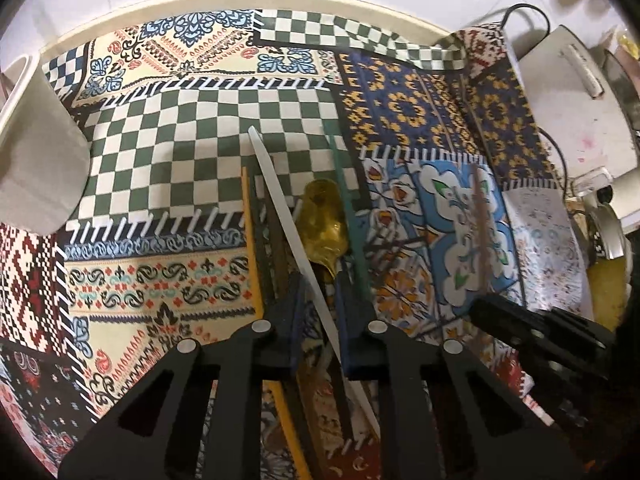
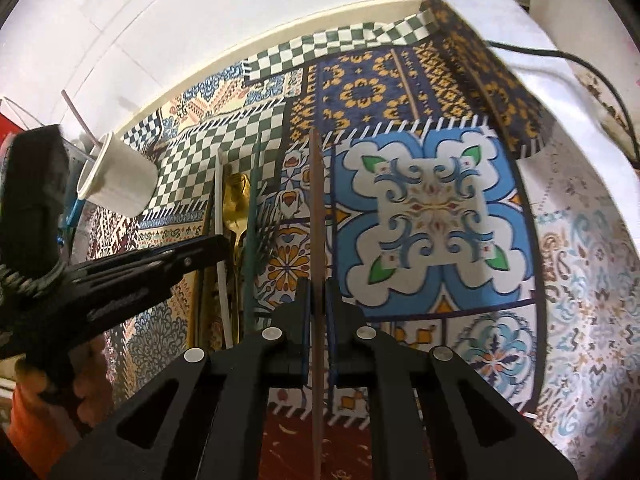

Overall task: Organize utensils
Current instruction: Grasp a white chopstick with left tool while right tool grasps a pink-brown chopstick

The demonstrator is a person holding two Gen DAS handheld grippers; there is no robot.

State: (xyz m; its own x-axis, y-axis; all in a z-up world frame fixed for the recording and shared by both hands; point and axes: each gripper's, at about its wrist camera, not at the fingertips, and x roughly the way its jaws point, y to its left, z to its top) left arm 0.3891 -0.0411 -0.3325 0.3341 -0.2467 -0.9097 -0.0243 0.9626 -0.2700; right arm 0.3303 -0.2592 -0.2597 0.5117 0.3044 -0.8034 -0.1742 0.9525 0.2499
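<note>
Two grippers grip: left gripper (image 1: 320, 312) a white chopstick (image 1: 280, 208), right gripper (image 2: 318, 312) a brown chopstick (image 2: 317, 200); cup (image 2: 116, 184) tipped.

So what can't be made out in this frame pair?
- Left tool, left wrist view: whether its pads press the white chopstick or only flank it.
- Gold spoon handle: hidden behind the tool's fingers.
- White cup contents, right wrist view: too small.
- Brown chopstick lower end: cut off by frame bottom.

- Between the left fingers (image 1: 304, 312): chopstick (image 1: 280, 200), spoon (image 1: 324, 216) just beyond the tips.
- Between the right fingers (image 2: 304, 308): brown chopstick (image 2: 318, 208).
- Far left of both: cup (image 2: 116, 180), on the desk (image 2: 436, 208).
</note>
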